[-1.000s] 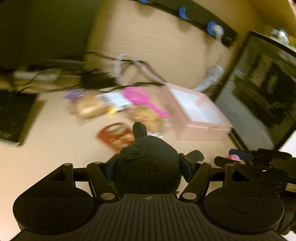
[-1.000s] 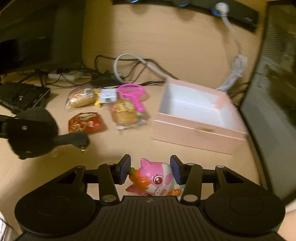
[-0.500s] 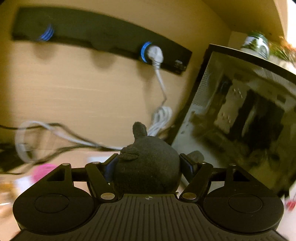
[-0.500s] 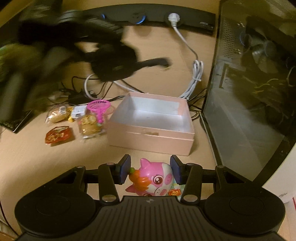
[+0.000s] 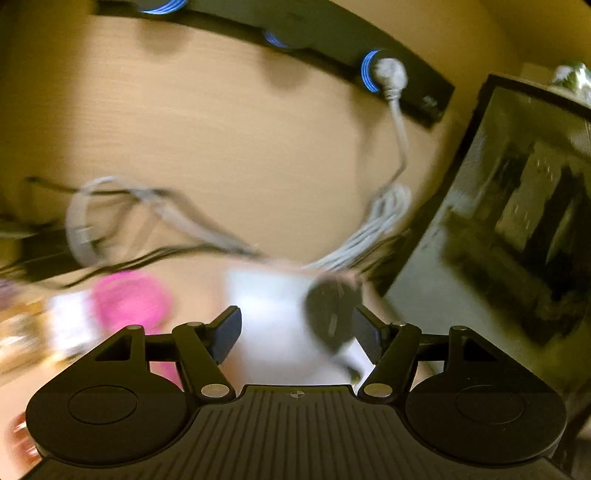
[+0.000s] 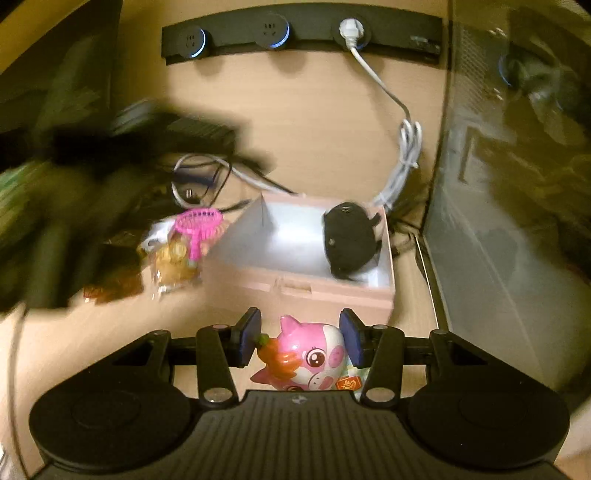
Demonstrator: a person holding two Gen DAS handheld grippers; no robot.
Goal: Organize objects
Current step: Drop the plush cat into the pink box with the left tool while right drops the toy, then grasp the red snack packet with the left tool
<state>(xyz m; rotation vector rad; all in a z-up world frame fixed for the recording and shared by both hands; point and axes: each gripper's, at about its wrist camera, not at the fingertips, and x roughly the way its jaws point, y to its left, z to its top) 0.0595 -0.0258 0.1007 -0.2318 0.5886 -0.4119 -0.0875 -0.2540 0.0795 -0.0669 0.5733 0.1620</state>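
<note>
A black plush toy (image 6: pixel 347 240) lies inside the pink box (image 6: pixel 295 291), at its right end. In the left wrist view the plush (image 5: pixel 332 317) shows blurred below and beyond my left gripper (image 5: pixel 295 328). That gripper's jaws are closing with nothing between the pads. In the right wrist view the left gripper is a dark blur at the left, above the table. My right gripper (image 6: pixel 301 336) is shut on a pink and white cow toy (image 6: pixel 310 358) and hangs just in front of the box.
Left of the box lie a pink hand fan (image 6: pixel 199 221), clear snack packets (image 6: pixel 173 258) and a red packet (image 6: pixel 110 288). Cables (image 6: pixel 402 162) trail behind the box from a wall socket strip (image 6: pixel 295 33). A glass-sided computer case (image 6: pixel 517 184) stands at the right.
The black plush has left my left gripper, whose jaws have opened, and now lies in the pink box. My right gripper, still holding the cow toy, has moved closer to the box.
</note>
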